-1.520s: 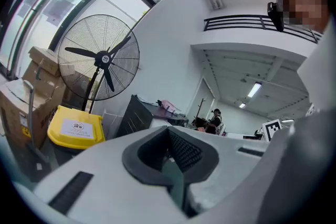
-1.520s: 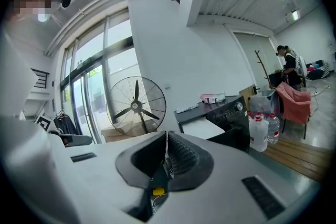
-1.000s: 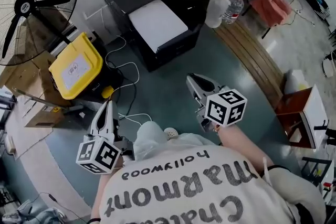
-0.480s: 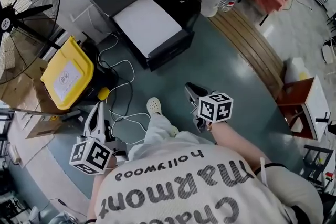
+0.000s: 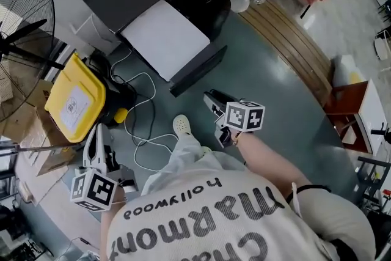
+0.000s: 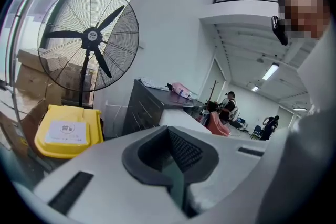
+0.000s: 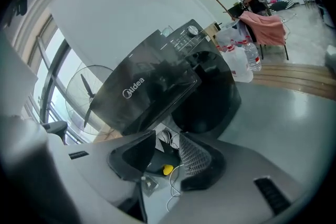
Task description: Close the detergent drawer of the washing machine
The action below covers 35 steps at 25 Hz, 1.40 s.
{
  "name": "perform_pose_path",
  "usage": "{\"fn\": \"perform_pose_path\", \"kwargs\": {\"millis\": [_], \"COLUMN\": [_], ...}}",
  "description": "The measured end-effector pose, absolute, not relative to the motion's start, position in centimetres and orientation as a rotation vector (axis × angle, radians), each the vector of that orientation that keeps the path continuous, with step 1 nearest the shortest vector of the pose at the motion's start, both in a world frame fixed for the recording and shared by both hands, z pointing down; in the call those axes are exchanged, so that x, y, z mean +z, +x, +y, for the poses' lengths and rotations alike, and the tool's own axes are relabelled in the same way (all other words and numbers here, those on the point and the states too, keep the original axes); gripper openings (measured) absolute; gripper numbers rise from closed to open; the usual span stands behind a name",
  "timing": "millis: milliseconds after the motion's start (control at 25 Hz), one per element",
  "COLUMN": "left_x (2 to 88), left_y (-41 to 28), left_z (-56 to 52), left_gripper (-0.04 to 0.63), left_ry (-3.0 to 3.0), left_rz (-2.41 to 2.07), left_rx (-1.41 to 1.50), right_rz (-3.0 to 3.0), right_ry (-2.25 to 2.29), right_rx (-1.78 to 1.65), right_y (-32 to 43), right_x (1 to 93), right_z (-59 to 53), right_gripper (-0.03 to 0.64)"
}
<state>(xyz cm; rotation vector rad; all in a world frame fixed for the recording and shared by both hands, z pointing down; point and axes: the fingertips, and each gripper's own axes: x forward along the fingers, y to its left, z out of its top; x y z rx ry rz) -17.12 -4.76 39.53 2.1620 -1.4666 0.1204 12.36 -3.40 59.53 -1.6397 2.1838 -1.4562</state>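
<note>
Right tongs point(image 5: 212, 98) opening toward the washer, left tongs point(image 5: 98, 131) closed at my side.
I am just spreading the right tongs' jaws, nothing between them, my right arm reaching forward and angling down at the washing machine point(image 5: 165, 30); its detergent drawer point(image 7: 157, 86) seems to be jutting out ahead, apart from the jaws. The left tongs, jaws together and empty, are hanging low, pointing toward the yellow bin point(image 5: 76, 95) and fan point(image 6: 92, 36).

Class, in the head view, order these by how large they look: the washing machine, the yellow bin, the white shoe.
1. washing machine, largest by far.
2. yellow bin.
3. white shoe, smallest.
The machine's top sits nearer the camera, but the gaps are plain.
</note>
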Motion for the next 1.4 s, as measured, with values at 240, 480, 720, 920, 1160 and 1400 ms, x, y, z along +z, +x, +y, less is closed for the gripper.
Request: {"fn": "perform_pose_path", "kwargs": {"millis": [240,480,720,920,1160,1400], "left_x": [40.4,41.1,41.7,41.7,41.6,41.4], "left_y": [-18.0,-18.8,-19.6,-20.3,-19.8,-19.3], "left_z": [-6.2,-6.9,-7.5,-8.3,-9.5,-10.9], "left_gripper": [0.008,0.008,0.008,0.008,0.008,0.008], "left_ry": [2.147,2.138,2.127,2.118,2.14,2.147], "left_rz": [-1.469,-1.466,-1.473,-1.487,-1.464,-1.445], "left_rx": [0.16,0.178,0.195,0.204,0.205,0.185], "right_rz": [2.081,1.997,1.964,1.928,1.924,1.805], "right_ry": [-1.614,-1.567,-1.51,-1.45,-1.464,-1.39], "right_rx": [-1.462,-1.466,-1.469,-1.467,-1.454,-1.554], "right_y": [12.5,12.3,11.8,11.7,11.8,11.7], "right_x": [59.6,59.3,59.5,59.4,59.3,59.5], "right_z": [-6.7,-8.3,-9.4,-9.5,-9.6,-9.2], "right_gripper": [0.158,0.158,0.153,0.138,0.138,0.106]}}
